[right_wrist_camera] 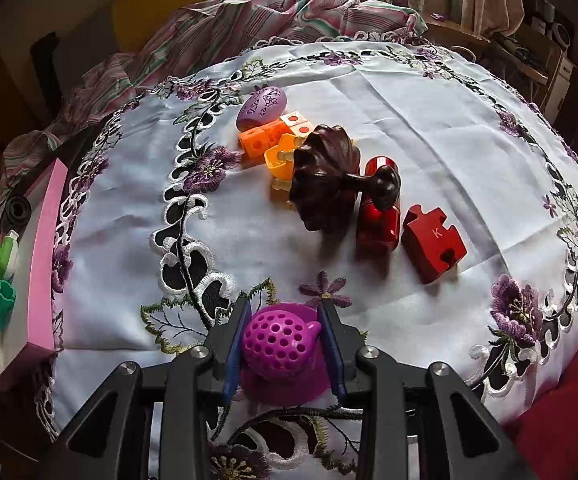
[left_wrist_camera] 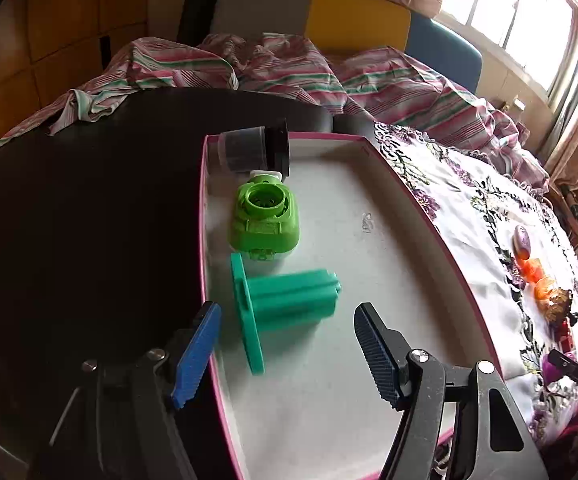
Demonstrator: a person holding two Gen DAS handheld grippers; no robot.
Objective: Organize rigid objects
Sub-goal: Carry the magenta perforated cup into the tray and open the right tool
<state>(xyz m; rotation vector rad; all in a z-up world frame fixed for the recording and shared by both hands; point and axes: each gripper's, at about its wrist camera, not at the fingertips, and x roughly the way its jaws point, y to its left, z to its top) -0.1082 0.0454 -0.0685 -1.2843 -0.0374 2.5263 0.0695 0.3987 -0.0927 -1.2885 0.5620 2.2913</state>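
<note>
Clamped in right gripper [right_wrist_camera: 283,346]: purple perforated ball [right_wrist_camera: 279,346]. Well off leftward: pink box [right_wrist_camera: 45,240]. Nearer box: left gripper [left_wrist_camera: 289,344], parted, empty, behind teal spool [left_wrist_camera: 285,300] lying crosswise.

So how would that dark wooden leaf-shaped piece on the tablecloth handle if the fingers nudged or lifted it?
The dark wooden piece looks rigid and probably fairly heavy for its size, being solid carved wood. It lies on its side, its stem and foot sticking out toward the red cylinders, so a push would likely pivot it rather than roll it. Its glossy, ribbed curves may be slippery to pinch.
</note>
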